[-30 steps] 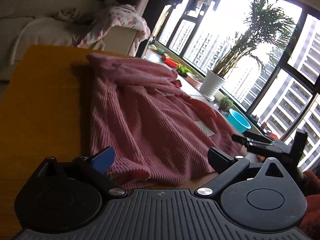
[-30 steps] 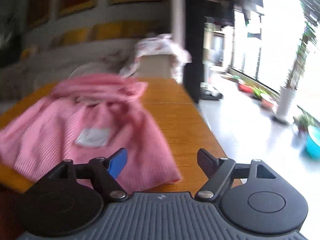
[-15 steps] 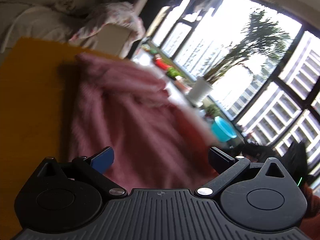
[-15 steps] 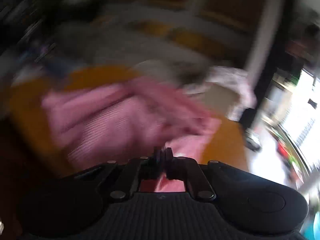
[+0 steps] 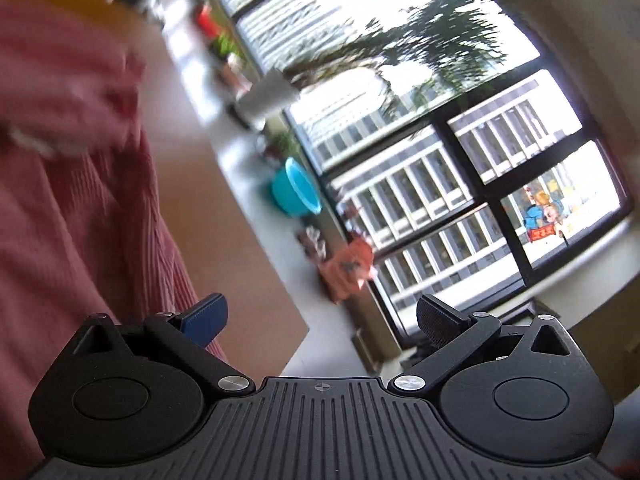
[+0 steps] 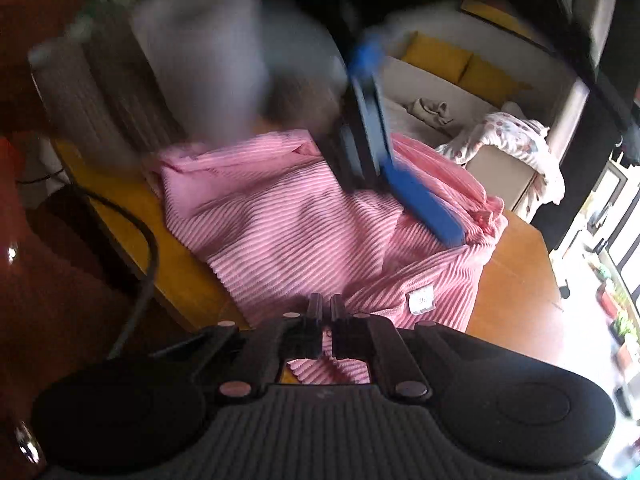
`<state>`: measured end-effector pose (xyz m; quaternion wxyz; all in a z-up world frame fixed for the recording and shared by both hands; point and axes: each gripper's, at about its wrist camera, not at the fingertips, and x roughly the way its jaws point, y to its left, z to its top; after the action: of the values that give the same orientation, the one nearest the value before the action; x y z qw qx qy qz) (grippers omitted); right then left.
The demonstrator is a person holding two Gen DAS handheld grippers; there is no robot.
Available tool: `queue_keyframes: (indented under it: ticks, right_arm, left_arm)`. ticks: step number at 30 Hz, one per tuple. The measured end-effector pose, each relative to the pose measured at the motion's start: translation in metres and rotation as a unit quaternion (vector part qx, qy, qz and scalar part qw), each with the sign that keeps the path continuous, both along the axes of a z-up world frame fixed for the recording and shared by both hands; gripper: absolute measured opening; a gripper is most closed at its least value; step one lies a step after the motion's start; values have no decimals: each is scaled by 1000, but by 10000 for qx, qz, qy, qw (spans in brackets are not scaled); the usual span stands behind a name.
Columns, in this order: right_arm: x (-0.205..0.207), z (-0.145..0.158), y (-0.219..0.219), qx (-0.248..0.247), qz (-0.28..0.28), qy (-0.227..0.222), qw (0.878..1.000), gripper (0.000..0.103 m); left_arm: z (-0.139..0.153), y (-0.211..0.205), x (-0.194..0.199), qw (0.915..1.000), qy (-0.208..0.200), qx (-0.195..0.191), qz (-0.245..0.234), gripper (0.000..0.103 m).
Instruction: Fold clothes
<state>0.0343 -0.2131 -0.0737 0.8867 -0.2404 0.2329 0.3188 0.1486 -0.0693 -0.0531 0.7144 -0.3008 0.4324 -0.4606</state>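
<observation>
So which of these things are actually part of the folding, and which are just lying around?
Part of the job:
- pink ribbed garment on the wooden table
- right tool, shut on the garment's edge
- left tool, open

Just lying about:
- teal basin
- potted palm
- sofa with yellow cushions
- floral blanket

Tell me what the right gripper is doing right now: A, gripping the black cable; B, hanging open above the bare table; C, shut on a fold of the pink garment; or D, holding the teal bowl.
C: in the right wrist view the right gripper is shut, with the ribbed pink garment pinched between its fingers.
</observation>
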Motion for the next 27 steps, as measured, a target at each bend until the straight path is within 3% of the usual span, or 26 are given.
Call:
queue_keyframes:
  ticks: [3, 4, 6, 8, 12, 14, 17, 20, 24, 27]
  right_arm:
    - [-5, 6, -15, 104, 49, 118, 9999, 5]
    - [-8, 10, -22, 143, 91, 181, 9997, 6]
    - [-8, 20, -44, 322, 131, 406, 9986, 16]
    - [-5, 30, -71, 591, 82, 609, 9964, 49]
    - [14, 43, -124, 1128, -291, 957, 9886, 63]
    - [30, 45, -145, 1427, -732, 1092, 9810, 85]
    - [56, 44, -159, 1788, -1408, 1112, 9674, 103]
    - [84, 38, -151, 1927, -1513, 1008, 9643, 103]
    - [133, 27, -131, 1986, -1426, 1333, 9604, 103]
    - [158, 24, -108, 1739, -1281, 1461, 9654, 103]
  left_arm:
    - [-24, -9, 4, 9981, 140, 587, 142, 103]
    - [-31, -7, 3, 9979, 169, 594, 170, 102]
    - [-34, 0, 0, 9986, 129, 476, 194, 102]
    - [-34, 2, -3, 9985, 103, 496, 184, 102]
    - [-35, -4, -8, 9979, -97, 626, 127, 102]
    - [-33, -4, -11, 9978, -160, 625, 114, 102]
    - [-29, -3, -15, 9975, -288, 648, 72, 102]
    - [-27, -2, -19, 9967, -406, 699, 29, 102]
    - [-26, 2, -21, 9965, -454, 704, -1, 102]
    - [-24, 0, -21, 9963, -496, 705, -12, 102]
